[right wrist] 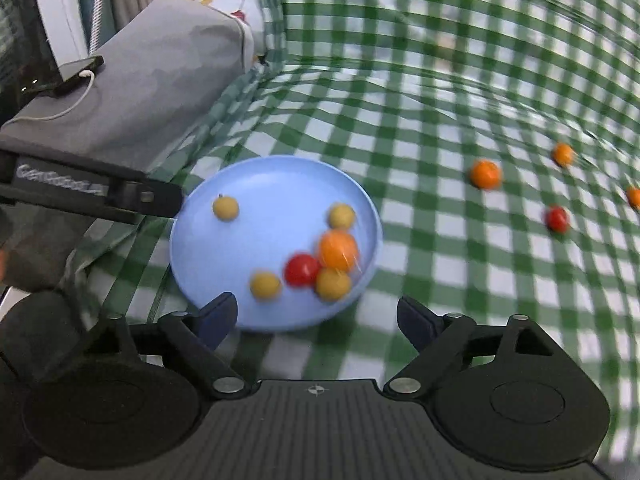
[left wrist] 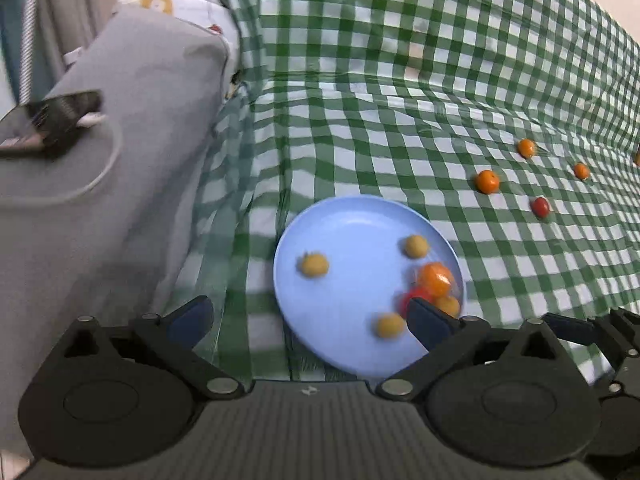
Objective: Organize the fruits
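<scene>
- Left wrist view: your left gripper (left wrist: 308, 316) stands with its fingers spread wide and nothing between them, hanging over the near edge of the blue plate (left wrist: 344, 220). The right-hand finger overlaps the cluster of fruit at the plate's right rim.
- On the plate you have yellow fruits (left wrist: 315, 265), an orange one (left wrist: 436, 279) and a red one partly hidden behind that finger. More lie loose on the checked cloth (left wrist: 400, 80): a larger orange fruit (left wrist: 487, 181), two smaller orange ones and a red tomato (left wrist: 540, 207), all well apart from the plate.
- Right wrist view: your right gripper (right wrist: 316, 316) is also open and empty, its fingers astride the plate's near rim. The plate holds four yellow fruits, a red one (right wrist: 302, 269) and an orange one (right wrist: 338, 251), the last three touching.
- The loose orange fruit (right wrist: 485, 174) and red tomato (right wrist: 557, 219) sit to the right on the cloth.
- Handling, as I judge it: these fruits look small, light, round and smooth, so they will likely roll or squirt out of a hard pinch. Take each across its widest middle, fingers coming down on either side, and close gently; the tomato's skin probably bruises or splits easily.
- The cloth looks slick and wrinkled, so a nudged fruit may wander.
</scene>
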Demonstrator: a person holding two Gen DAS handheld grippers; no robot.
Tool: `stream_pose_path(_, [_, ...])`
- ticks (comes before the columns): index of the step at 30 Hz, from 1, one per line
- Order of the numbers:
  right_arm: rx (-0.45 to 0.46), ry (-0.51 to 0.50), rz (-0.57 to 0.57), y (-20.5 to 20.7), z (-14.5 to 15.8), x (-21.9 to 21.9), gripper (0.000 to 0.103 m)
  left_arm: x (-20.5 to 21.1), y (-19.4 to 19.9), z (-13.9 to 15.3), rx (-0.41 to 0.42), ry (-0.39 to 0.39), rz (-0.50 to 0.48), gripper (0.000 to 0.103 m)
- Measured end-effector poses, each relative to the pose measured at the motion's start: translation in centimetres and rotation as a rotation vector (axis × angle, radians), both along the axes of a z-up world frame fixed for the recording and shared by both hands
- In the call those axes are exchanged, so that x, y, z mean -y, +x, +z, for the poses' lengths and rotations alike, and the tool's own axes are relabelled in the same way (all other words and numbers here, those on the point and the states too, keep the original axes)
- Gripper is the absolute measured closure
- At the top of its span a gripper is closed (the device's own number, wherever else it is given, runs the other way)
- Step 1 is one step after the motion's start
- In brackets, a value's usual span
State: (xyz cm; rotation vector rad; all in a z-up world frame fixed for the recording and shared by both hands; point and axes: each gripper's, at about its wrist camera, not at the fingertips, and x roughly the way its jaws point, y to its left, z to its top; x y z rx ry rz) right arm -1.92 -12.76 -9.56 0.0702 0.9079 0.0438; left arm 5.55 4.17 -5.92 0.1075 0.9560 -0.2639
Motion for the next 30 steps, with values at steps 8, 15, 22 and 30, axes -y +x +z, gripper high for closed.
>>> stream_pose_path(8, [-0.004, 0.077, -0.078, -7.1, 3.8, -0.1, 0.006, -1.4, -6.2, 2.7, -0.006, 0.007, 0.075, 0.0])
stream_pose_path(15, [0.08, 0.062, -0.087, -11.8, 6.2, -0.5, 0.004, -1.2, -10.1, 4.8, 0.044, 0.013, 0.06, 0.0])
stream_pose_path(22, [0.178, 0.033, -0.139, -14.9, 8.4, 0.4, 0.003, -0.3, -12.8, 7.1, 0.101, -0.01, 0.024, 0.0])
stream_pose_path(30, [0.293, -0.004, -0.148, -17.6, 10.6, 0.3, 0.002, 0.2, -15.0, 9.2, 0.158, -0.055, 0.017, 0.0])
